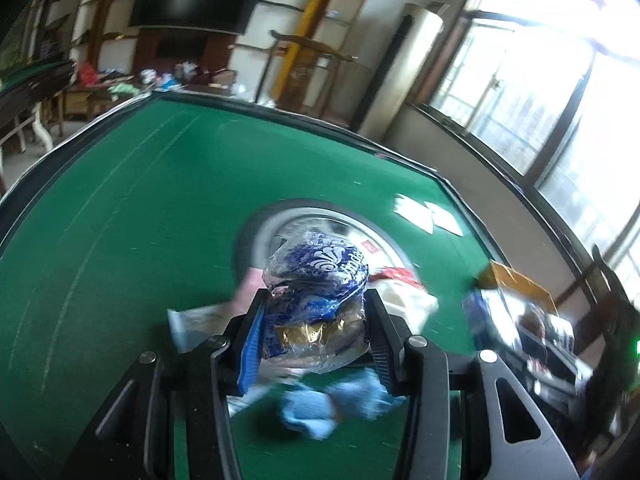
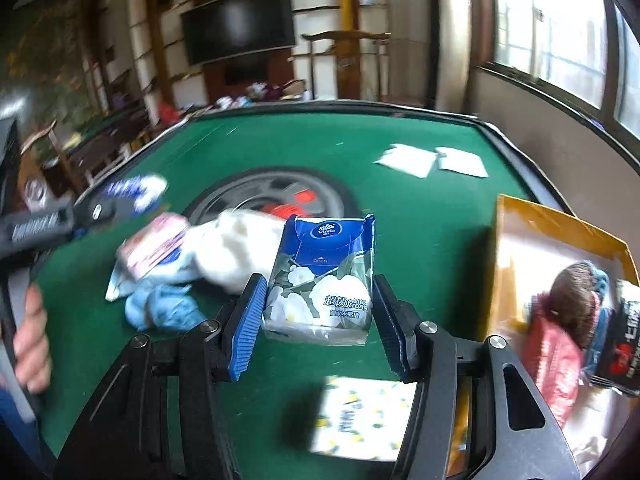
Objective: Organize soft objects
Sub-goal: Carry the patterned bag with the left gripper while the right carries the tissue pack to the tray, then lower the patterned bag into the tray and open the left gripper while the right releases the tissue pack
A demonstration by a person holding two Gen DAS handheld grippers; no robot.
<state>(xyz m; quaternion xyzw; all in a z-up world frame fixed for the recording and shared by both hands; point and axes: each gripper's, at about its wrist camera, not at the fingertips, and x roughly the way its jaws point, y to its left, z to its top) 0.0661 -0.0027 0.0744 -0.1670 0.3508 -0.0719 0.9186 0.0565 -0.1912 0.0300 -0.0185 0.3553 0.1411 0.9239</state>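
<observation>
I'm working over a green felt table point(image 2: 400, 152) in a living room, a dark TV point(image 2: 240, 24) on the far wall and bright windows along the right of both views.

My worry first. In the left view the left gripper point(image 1: 316, 332) pinches a crinkly blue-and-clear bag point(image 1: 316, 280), and most of the bag bulges above the pads. I judge slick film could slide out, or the bag could tip forward. In the right view the right gripper point(image 2: 320, 312) holds a tissue pack point(image 2: 324, 276) upright by its lower sides; a soft pack squeezed low could fold or twist loose on the way to the box point(image 2: 560, 232). Both views are smeared, so I'd guess any quick swing adds to that risk.

Jaws: on the left they stand part-way closed, pads pressing the bag's sides. On the right they are also part-way closed, and the pack fills the gap between the pads, so I read it as gripped.

Outward: below the pack, at the bottom centre of the right view, lies a yellow-flowered pack point(image 2: 360, 420). Left of the pack lies the pile: a blue cloth point(image 2: 164, 312), a white plush point(image 2: 240, 252), a pink packet point(image 2: 156, 244). The yellow box at the right edge already holds a doll point(image 2: 560, 320) and a black packet point(image 2: 624, 340). Two white papers point(image 2: 432, 160) lie beyond, in the upper right.
</observation>
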